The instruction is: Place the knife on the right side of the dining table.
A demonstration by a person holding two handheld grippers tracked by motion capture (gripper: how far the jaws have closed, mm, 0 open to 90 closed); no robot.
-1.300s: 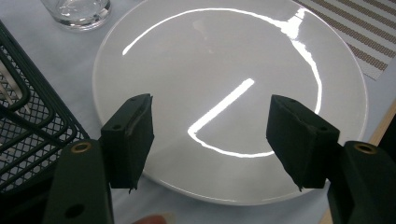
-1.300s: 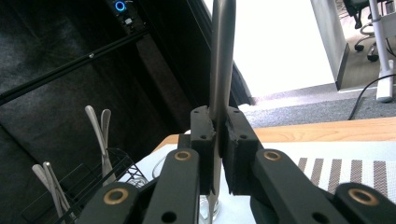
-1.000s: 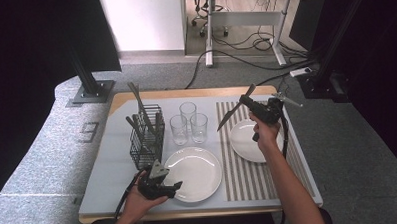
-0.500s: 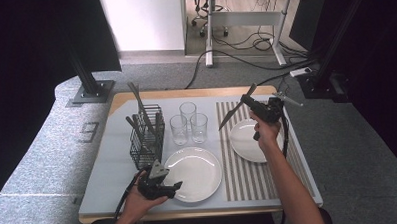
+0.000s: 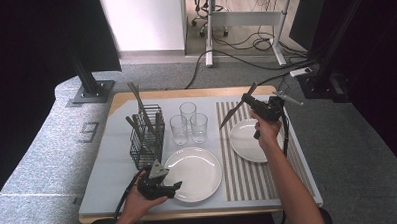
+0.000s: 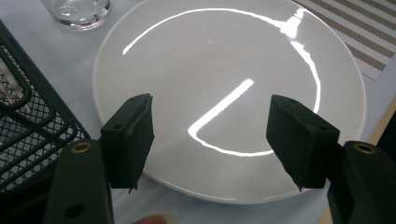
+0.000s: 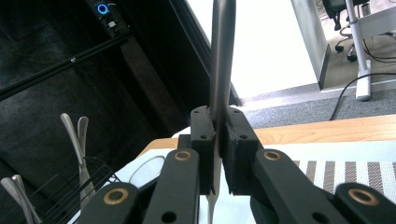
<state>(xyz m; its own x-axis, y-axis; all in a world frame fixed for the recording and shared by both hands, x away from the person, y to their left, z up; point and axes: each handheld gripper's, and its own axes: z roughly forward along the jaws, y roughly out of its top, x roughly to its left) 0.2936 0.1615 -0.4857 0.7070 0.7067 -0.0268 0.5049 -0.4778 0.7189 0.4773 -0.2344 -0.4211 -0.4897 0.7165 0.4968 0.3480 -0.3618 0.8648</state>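
Up above the far right of the desk (image 5: 113, 160), the right gripper (image 5: 254, 104) is clamped tight on a piece of metal cutlery (image 5: 235, 110), most likely a knife, whose slim grey blade runs between the pads in the right gripper view (image 7: 219, 79) and slants down to the left over the striped placemat (image 5: 248, 175) in the high view. That hand (image 5: 265, 129) is raised, forearm reaching from the near edge over the far white plate (image 5: 247, 140). Nearer the person, the left gripper (image 5: 170, 189) rests low at the rim of the near white plate (image 6: 224, 84), jaws parted wide with nothing between them, the hand (image 5: 139, 201) lying on the desk. Just left of it stands a black wire caddy (image 5: 146, 139) holding several pieces of upright cutlery, handles poking above the mesh; their exact count is hard to tell. Three empty clear glasses (image 5: 188, 112) cluster between caddy and placemat. Two plates, one placemat and one caddy in all.
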